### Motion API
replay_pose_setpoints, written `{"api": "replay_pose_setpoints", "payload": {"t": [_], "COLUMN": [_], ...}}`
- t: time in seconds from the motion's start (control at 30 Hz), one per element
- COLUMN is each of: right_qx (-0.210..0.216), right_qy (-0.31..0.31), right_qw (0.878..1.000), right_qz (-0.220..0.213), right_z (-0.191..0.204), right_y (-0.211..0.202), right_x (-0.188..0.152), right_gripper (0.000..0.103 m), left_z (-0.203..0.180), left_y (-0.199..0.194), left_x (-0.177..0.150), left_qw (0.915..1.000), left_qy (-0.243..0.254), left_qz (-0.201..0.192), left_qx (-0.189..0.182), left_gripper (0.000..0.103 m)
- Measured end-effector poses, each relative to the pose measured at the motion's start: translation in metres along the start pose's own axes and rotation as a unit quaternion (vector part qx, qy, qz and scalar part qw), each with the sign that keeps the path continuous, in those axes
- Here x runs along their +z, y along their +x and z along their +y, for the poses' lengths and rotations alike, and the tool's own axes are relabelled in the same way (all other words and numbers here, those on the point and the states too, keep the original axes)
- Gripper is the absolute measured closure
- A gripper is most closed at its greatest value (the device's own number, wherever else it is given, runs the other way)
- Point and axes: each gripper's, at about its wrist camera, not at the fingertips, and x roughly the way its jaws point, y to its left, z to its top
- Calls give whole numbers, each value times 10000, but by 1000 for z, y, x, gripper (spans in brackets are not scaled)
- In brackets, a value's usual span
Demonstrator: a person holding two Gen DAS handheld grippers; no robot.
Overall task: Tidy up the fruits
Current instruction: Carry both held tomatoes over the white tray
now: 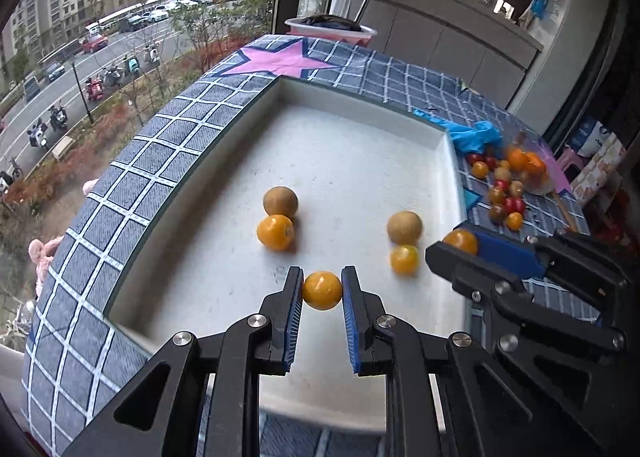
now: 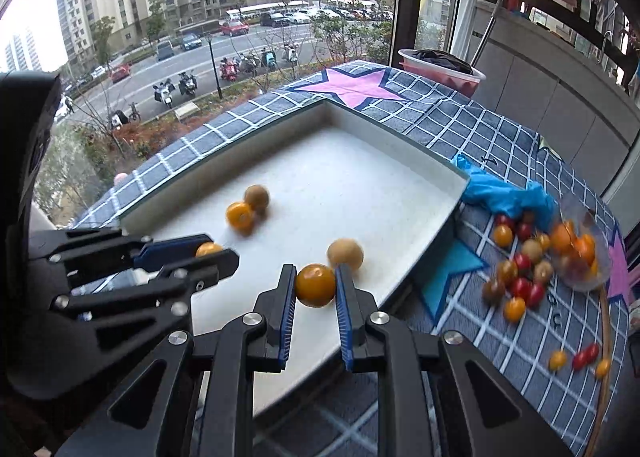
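Observation:
A white tray [image 1: 360, 97] lies on a blue checked cloth. In it sit a brown fruit [image 1: 280, 201] touching an orange one [image 1: 275, 232], and another brown fruit [image 1: 404, 227] with a yellow one [image 1: 404, 259] beside it. My left gripper [image 1: 322, 291] is shut on an orange fruit [image 1: 322, 291] above the tray's near part. My right gripper [image 2: 316, 285] is shut on an orange fruit [image 2: 315, 285] over the tray's right side; it also shows in the left wrist view [image 1: 460, 243]. The left gripper shows in the right wrist view [image 2: 208, 251].
A loose pile of red, orange and brown small fruits [image 2: 524, 269] lies on the cloth right of the tray, by a tipped clear bowl [image 2: 584, 253] and a blue glove [image 2: 508, 193]. A pink basin [image 2: 440, 69] stands at the far edge by the window.

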Motion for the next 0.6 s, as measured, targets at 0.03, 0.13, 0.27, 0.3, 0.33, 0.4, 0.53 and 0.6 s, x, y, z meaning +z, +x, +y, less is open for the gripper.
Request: {"api": "replay_pose_setpoints", "payload": {"t": [0.03,0.13,0.27,0.3,0.33,0.4,0.53,0.6], "right_qx": [-20,-6,-55,-66,-69,-79,-82,-60], "right_qy": [15,86,89,85,80,67,52,54], "right_qw": [10000,9999,9999,9999,9999,9999,9998,9998], "right_qz": [27,79,116,120,123,109,155,206], "right_z": [-2,-7,-11,-11,-11,-12,-13,-14], "right_y": [5,14,25,27,30,34,45,51], "right_x": [2,5,13,16,18,24,34,37], "right_gripper": [83,83,83,83,83,83,82,82], "left_z": [0,0,2,3,3,3,3,4], "left_y": [4,12,20,21,23,23,24,24], "left_x": [2,5,10,11,13,16,19,20], "left_qw": [10000,9998,9995,9995,9994,9994,9992,9993], "left_qy": [7,72,70,71,79,104,167,152], "left_qz": [44,131,185,187,184,157,142,135], "left_qx": [45,159,232,255,268,297,336,314], "left_gripper": [82,82,82,82,82,82,82,82]}}
